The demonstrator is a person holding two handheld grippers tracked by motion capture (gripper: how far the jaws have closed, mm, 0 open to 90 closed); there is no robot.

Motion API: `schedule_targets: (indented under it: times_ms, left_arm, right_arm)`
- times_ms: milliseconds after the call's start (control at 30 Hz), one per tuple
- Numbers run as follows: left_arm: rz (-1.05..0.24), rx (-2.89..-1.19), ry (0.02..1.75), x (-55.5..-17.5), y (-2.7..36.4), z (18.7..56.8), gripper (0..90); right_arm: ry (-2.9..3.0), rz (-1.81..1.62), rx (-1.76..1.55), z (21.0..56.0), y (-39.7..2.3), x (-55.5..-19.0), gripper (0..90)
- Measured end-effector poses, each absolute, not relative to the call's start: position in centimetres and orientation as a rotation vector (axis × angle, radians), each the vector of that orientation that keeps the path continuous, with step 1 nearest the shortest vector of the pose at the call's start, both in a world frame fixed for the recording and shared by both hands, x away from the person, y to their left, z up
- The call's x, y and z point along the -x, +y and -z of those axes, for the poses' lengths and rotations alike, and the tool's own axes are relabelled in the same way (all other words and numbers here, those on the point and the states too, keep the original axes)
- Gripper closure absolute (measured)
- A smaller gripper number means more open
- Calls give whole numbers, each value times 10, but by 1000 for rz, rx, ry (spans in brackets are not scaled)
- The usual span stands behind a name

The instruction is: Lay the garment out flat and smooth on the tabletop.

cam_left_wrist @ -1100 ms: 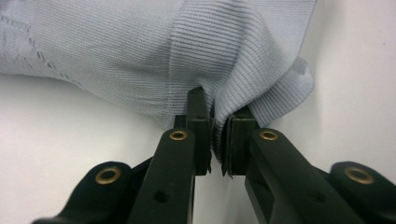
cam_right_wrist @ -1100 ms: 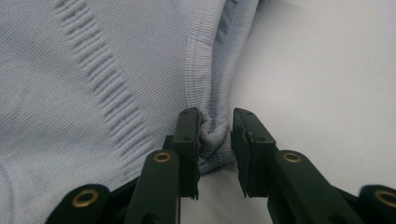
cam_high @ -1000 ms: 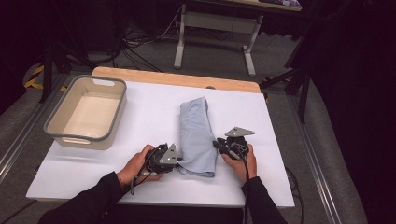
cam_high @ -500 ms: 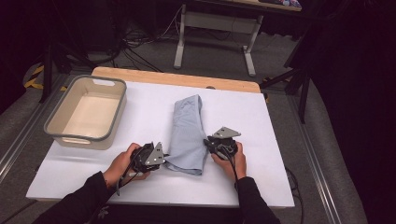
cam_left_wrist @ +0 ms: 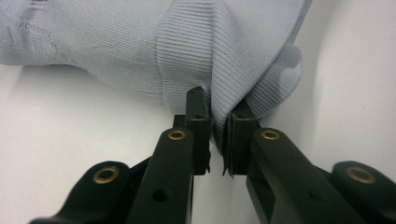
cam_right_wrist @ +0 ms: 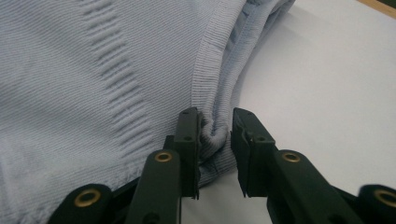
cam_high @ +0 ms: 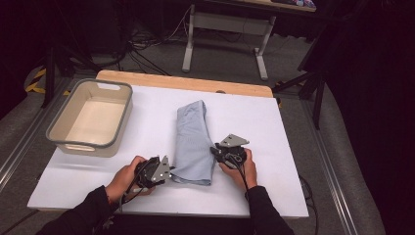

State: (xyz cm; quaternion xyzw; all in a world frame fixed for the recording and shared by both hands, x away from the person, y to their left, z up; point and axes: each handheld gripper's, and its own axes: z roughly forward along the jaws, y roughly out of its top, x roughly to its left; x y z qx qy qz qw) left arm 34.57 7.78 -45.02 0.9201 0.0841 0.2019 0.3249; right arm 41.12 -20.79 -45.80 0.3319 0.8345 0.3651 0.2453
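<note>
- Nearest you, your left hand-held gripper (cam_high: 169,172) sits low on the white worktop (cam_high: 293,147), at the near left corner of the folded pale blue garment (cam_high: 193,142).
- In the left gripper view, your left hand-held gripper (cam_left_wrist: 218,128) has its jaws drawn together on a pinch of ribbed fabric from the garment (cam_left_wrist: 140,51); the cloth bunches up between the pads, and the jaws have just eased open a touch with the fabric still caught.
- A little farther off and to the right, your right hand-held gripper (cam_high: 215,151) meets the right edge of the garment, with its grey three-cornered plate on top.
- In the right gripper view, your right hand-held gripper (cam_right_wrist: 215,128) has a rolled hem of the garment (cam_right_wrist: 93,70) between its jaws; the fold presses against the left pad, while a narrow gap shows at the right pad. These jaws have just opened slightly, so you cannot tell whether the grip is firm.
- The garment lies as a long folded strip down the middle of the worktop, running from near to far and slightly tilted.
- Far left, a grey-rimmed beige tub (cam_high: 63,142) stands on the worktop, well apart from the garment.
- Beyond, a wooden strip (cam_high: 147,78) runs along the worktop's far edge.
</note>
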Motion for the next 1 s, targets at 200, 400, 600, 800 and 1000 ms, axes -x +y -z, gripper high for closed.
schedule_targets:
  times_ms: [200, 400, 600, 800, 1000]
  left_arm:
    - [-551, -2395, 217, -341, 84, 444, 815]
    - [-519, -2390, 221, -343, 85, 446, 796]
    - [-456, -2373, 244, -346, 83, 451, 691]
    - [-405, -2327, 305, -354, 80, 457, 585]
    - [-422, -2329, 295, -356, 78, 458, 756]
  right_arm:
    - [2261, -1007, -892, 457, -210, -407, 708]
    - [2264, -1026, -892, 455, -213, -404, 706]
    - [2258, -1032, -897, 456, -214, -404, 697]
    - [2262, -1028, -885, 457, -214, -404, 699]
    - [2263, -1025, -887, 457, -214, -404, 701]
